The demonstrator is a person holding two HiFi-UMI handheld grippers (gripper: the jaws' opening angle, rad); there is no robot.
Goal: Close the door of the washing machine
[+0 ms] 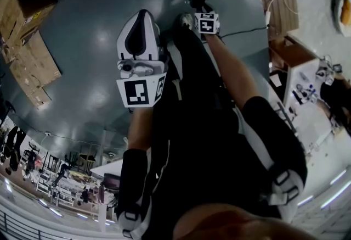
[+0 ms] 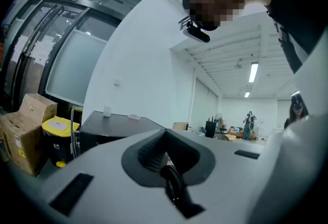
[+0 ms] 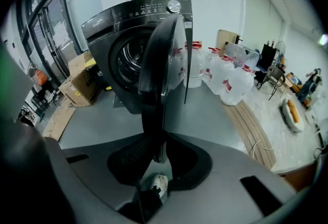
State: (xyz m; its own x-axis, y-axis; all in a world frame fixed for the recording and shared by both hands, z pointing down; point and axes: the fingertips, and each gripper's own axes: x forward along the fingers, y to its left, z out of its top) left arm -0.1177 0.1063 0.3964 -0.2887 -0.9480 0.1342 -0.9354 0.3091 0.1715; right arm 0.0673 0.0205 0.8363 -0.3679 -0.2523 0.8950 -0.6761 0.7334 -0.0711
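Door (image 3: 163, 64) of the washing machine (image 3: 120, 23), standing open at twelve o'clock, is clamped at its rim between the fingers (image 3: 129, 156) of the right gripper (image 3: 156, 154), seemingly to be swung shut, while the left gripper (image 2: 165, 161) is held closed, empty.

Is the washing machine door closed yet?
No, the door stands swung open in front of the washing machine, leaving its drum opening exposed in the right gripper view.
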